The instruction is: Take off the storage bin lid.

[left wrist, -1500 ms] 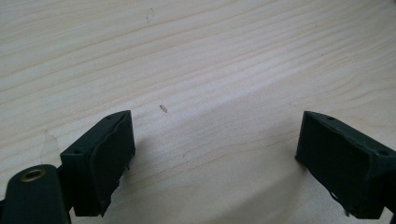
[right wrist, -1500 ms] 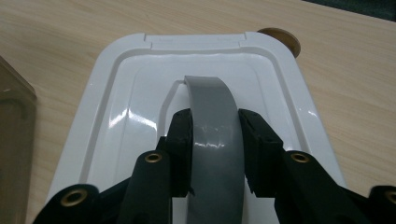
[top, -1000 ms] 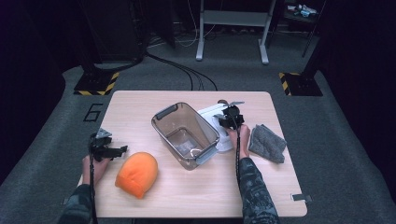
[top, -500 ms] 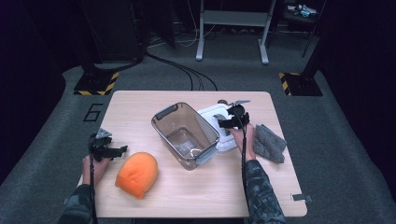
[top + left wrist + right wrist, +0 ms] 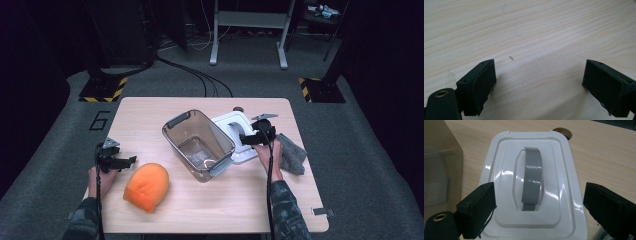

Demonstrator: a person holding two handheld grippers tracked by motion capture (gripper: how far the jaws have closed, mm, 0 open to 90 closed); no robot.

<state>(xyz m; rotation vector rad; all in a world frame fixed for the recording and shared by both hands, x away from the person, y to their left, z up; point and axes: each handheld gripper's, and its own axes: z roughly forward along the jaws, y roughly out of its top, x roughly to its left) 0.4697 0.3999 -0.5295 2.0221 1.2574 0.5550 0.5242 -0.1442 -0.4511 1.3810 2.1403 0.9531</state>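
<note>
2 tongs stood wide: the right tongs [image 5: 539,207] straddled the white lid [image 5: 506,177] near the worktop's [image 5: 150,112] far right corner, lined up for its grey handle [image 5: 532,178]; the left tongs [image 5: 539,87] idled over bare wood.

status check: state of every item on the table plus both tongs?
right tongs: open, jaws either side of the lid's handle, not closed on it
left tongs: open, over bare table, holding nothing
white lid: off the container, lying flat, grey handle up
clear container: uncovered, upright
orange cushion: lying loose, untouched
grey cloth: crumpled, at the table's right edge
</note>
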